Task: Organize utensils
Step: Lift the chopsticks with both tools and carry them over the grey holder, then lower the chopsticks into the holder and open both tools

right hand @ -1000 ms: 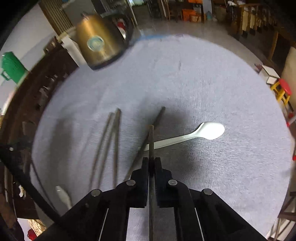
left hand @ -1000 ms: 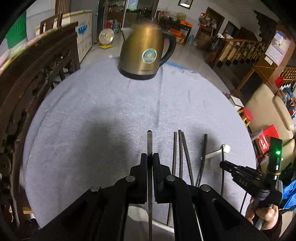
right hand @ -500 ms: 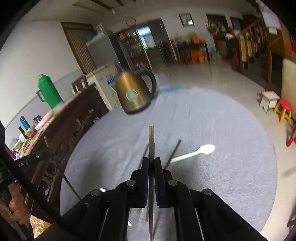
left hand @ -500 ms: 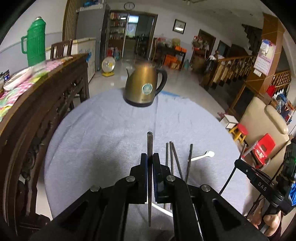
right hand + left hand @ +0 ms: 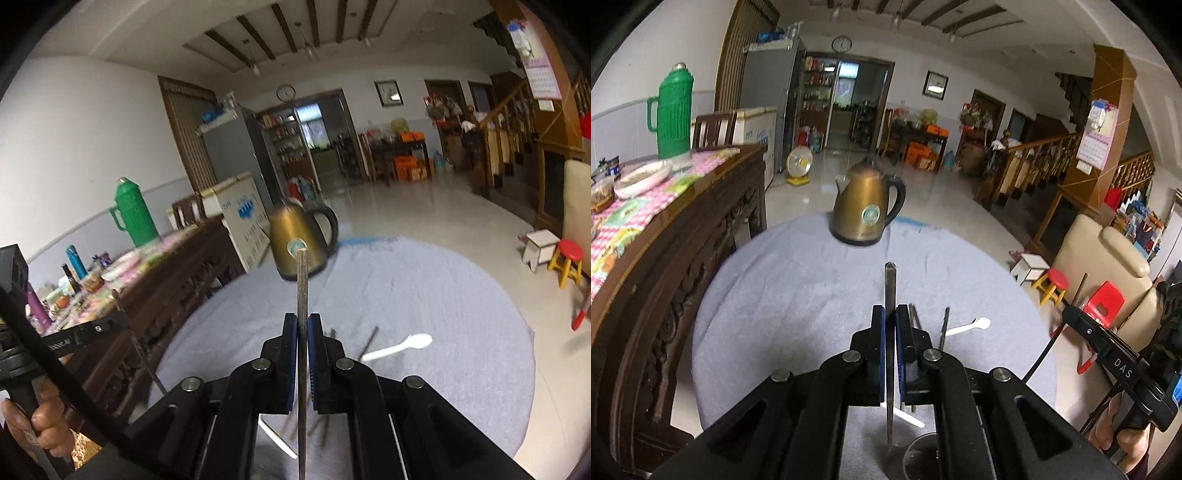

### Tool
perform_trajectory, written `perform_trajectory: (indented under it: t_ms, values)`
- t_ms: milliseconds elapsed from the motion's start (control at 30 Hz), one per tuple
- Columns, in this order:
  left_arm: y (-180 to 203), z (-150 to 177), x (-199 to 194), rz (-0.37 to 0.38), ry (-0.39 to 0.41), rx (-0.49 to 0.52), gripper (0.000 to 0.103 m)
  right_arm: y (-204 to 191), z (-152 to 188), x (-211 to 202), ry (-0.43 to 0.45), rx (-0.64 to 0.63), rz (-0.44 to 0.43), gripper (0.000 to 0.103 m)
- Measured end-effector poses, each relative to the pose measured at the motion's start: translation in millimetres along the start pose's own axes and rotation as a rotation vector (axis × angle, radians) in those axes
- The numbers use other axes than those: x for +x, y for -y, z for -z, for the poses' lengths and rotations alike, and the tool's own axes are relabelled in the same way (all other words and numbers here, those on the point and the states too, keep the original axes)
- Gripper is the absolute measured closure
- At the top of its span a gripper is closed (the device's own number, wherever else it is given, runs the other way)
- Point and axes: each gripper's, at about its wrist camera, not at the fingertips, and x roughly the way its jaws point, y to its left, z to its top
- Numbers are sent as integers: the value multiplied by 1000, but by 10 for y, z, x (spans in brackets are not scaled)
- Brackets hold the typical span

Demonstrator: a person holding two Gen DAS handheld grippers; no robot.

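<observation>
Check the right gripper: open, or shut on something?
Shut: the right gripper clamps a dark chopstick between its pads, above the table.

Table cloth (image 5: 798, 295) — plain pale grey-blue. Kettle (image 5: 866, 206) — brass-gold body, black handle, round teal-and-white label. Spoon (image 5: 402, 347) — white. Chopsticks on the cloth (image 5: 945, 325) — dark grey. Flask (image 5: 674, 110) — green. Sideboard cover (image 5: 635, 206) — pink-and-white check with green patches. Stool (image 5: 569, 258) — red seat, yellow legs.

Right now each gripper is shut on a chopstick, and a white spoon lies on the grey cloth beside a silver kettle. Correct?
One slip: the kettle is bronze-gold, not silver, as the left wrist view shows. The left gripper and right gripper are each shut on a chopstick, and the white spoon lies on the grey cloth.
</observation>
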Motion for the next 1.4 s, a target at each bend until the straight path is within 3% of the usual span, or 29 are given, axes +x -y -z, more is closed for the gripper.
perform_trajectory:
  t_ms: [233,433,733,933,1033,1067,1100,1167,1400]
  values:
    - [135,-91,-474,60,105,7,98,-324,-102,-374,107,-10,-105,97]
    - [211,76,-594,89,115,2,98,-598,94,-368,75,-68,-137,97]
    - [113,478,-49,65,-30,-40,98,-583,519,-68,-38,-90,-82,97]
    - [132,623,166,49,-108,-20,98,-319,627,181,-139,11,-71,95]
    - [134,665,178,25,-120,-6,94,-95,647,207,-181,122,-95,66]
    - [121,681,168,29,-122,-8,89,-19,646,180,-175,152,-99,49]
    - [103,699,151,31,-122,-13,78,39,649,133,-158,171,-103,43]
    - [66,721,91,26,-105,-23,63,131,656,61,-129,185,-96,43]
    - [1,814,-73,-32,-85,-29,62,337,688,-84,-122,234,-55,43]
